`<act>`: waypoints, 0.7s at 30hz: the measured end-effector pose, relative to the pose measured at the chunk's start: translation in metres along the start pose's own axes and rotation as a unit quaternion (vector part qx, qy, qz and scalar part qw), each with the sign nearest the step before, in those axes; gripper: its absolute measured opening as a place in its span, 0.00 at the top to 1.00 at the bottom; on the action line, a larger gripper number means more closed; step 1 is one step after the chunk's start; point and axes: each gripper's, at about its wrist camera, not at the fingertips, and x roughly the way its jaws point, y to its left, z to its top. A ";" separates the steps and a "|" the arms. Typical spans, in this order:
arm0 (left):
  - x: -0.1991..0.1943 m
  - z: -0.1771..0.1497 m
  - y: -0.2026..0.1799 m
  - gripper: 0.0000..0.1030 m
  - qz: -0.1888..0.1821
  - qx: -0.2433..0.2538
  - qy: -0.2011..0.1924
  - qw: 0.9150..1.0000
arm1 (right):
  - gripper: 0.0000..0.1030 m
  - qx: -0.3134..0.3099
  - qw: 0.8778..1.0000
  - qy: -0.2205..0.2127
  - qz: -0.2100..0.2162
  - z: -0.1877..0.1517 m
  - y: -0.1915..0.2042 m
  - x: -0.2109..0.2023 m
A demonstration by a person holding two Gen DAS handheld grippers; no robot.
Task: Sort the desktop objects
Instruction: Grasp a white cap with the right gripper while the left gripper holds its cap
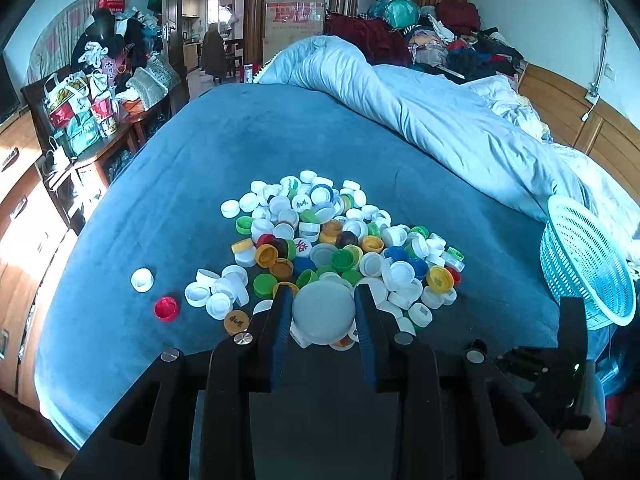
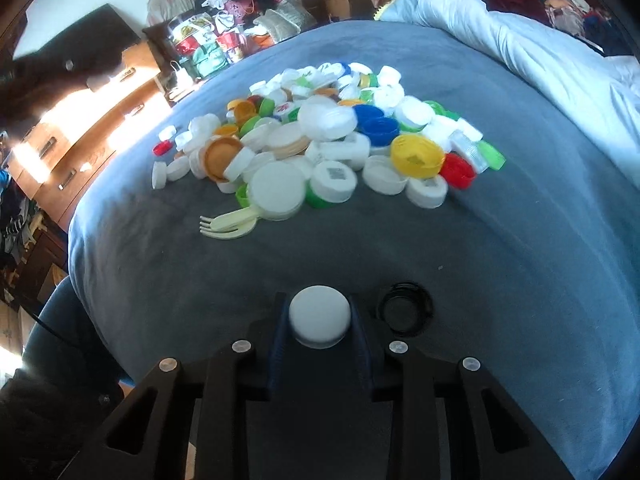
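A heap of plastic bottle caps [image 1: 320, 240], mostly white with green, yellow, blue and red ones, lies on the blue bedsheet [image 1: 200, 160]. My left gripper [image 1: 324, 294] hangs at the near edge of the heap, shut on a large grey-white cap [image 1: 323, 314]. In the right wrist view the same heap [image 2: 320, 140] lies farther off. My right gripper [image 2: 319, 302] sits low over bare sheet, shut on a round white cap [image 2: 319, 318]. A black cap [image 2: 406, 314] lies open side up just right of its fingers.
A turquoise mesh basket [image 1: 584, 264] lies tipped on the right of the bed. A pale duvet [image 1: 420, 120] is bunched along the far right. A red cap [image 1: 166, 309] and a white cap [image 1: 142, 280] lie apart, left of the heap. A cream plastic fork [image 2: 228, 226] lies by the heap.
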 end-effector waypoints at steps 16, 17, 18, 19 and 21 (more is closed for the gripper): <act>0.012 -0.005 -0.001 0.74 -0.007 0.002 0.013 1.000 | 0.69 0.022 0.999 -0.033 -0.006 0.020 -0.014 -0.026; 0.012 -0.005 -0.003 0.74 -0.008 0.004 0.014 1.000 | 0.69 0.025 0.999 -0.043 -0.015 0.024 -0.017 -0.037; 0.013 -0.004 -0.006 0.74 -0.009 0.006 0.013 1.000 | 0.69 0.028 0.998 -0.052 -0.021 0.028 -0.019 -0.045; 0.013 -0.004 -0.009 0.74 -0.011 0.008 0.012 1.000 | 0.69 0.031 0.998 -0.059 -0.024 0.031 -0.021 -0.052; 0.014 -0.003 -0.014 0.74 -0.014 0.011 0.012 1.000 | 0.69 0.042 0.996 -0.077 -0.034 0.037 -0.028 -0.071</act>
